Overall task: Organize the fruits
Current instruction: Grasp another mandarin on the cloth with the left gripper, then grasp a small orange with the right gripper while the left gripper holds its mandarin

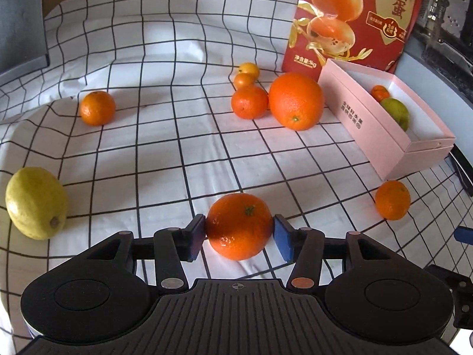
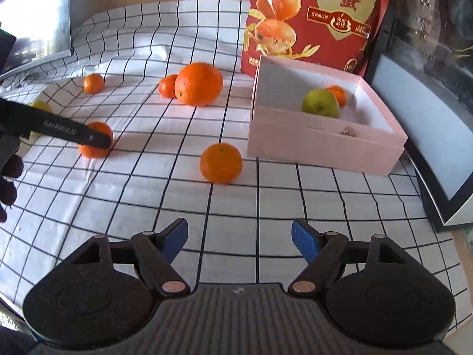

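A tangerine [image 1: 239,226] lies on the checked cloth between the blue pads of my left gripper [image 1: 239,230]; the pads stand right at its sides and do not visibly squeeze it. From the right wrist view, a left finger [image 2: 97,140] crosses that same tangerine [image 2: 94,151]. My right gripper [image 2: 239,236] is open and holds nothing, with another tangerine [image 2: 221,163] lying ahead of it. The pink box [image 1: 384,136] [image 2: 319,145] holds a green fruit [image 2: 320,103] and a small tangerine [image 2: 338,94].
Loose on the cloth are a large orange [image 1: 295,100], a tangerine [image 1: 249,102] beside it, two small yellow-orange fruits [image 1: 249,69], a far-left tangerine [image 1: 97,108] and a lemon [image 1: 35,202]. A red bag [image 1: 354,14] stands behind the box. A dark framed panel [image 2: 428,136] lies at the right.
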A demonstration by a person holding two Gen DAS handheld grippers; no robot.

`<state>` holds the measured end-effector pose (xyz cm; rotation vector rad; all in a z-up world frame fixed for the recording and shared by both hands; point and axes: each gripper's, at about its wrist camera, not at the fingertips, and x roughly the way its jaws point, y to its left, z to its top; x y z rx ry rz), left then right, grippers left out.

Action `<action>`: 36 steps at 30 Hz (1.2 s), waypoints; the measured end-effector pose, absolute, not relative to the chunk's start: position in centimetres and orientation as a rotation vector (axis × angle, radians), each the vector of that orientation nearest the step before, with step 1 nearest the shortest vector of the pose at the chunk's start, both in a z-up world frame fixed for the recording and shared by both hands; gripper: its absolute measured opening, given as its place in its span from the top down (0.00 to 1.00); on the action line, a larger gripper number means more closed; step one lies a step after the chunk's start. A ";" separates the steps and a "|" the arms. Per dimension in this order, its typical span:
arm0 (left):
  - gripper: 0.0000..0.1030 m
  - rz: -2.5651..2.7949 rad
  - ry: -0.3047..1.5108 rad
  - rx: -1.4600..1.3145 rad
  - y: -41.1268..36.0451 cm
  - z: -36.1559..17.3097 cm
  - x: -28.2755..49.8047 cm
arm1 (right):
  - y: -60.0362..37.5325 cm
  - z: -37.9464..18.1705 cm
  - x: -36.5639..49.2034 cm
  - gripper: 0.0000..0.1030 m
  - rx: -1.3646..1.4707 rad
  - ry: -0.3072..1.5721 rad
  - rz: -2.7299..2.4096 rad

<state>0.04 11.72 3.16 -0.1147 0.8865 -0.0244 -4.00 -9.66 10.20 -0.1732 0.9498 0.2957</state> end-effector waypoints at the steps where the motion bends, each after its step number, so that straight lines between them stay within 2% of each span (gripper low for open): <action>1: 0.47 -0.022 0.883 -0.122 11.8 3.2 0.0 | -9.7 10.2 -4.0 0.25 -0.175 0.950 0.298; 9: 0.48 -0.012 0.874 -0.215 13.1 3.5 -2.4 | -8.1 11.3 -1.5 0.25 -0.211 0.886 0.370; 15: 0.48 -0.022 0.867 -0.300 14.3 4.6 -5.4 | -3.3 15.1 6.5 0.26 -0.164 0.819 0.526; 17: 0.48 -0.031 0.857 -0.315 14.5 5.2 -6.1 | -0.7 15.8 11.3 0.35 -0.145 0.880 0.564; 18: 0.48 -0.030 0.848 -0.321 14.6 5.6 -6.4 | 0.5 15.9 13.7 0.45 -0.146 0.913 0.580; 19: 0.48 -0.028 0.837 -0.331 14.8 6.0 -6.8 | 1.9 15.7 16.0 0.48 -0.146 0.948 0.583; 23: 0.48 -0.006 0.804 -0.370 15.7 7.1 -8.2 | 6.2 12.9 23.9 0.49 -0.163 1.067 0.524; 25: 0.48 0.017 0.801 -0.381 16.3 7.3 -8.9 | 7.5 10.7 26.7 0.55 -0.185 1.120 0.462; 32: 0.48 0.111 0.828 -0.437 18.8 6.3 -10.4 | 8.6 5.8 30.7 0.57 -0.101 1.230 0.375; 33: 0.48 0.117 0.832 -0.442 19.1 6.1 -10.4 | 8.7 5.5 30.8 0.64 -0.087 1.236 0.376; 35: 0.48 0.116 0.841 -0.444 19.3 5.8 -10.2 | 9.0 5.6 30.7 0.66 -0.103 1.216 0.375; 36: 0.48 0.112 0.847 -0.443 19.3 5.6 -10.1 | 9.2 5.9 30.5 0.70 -0.115 1.201 0.381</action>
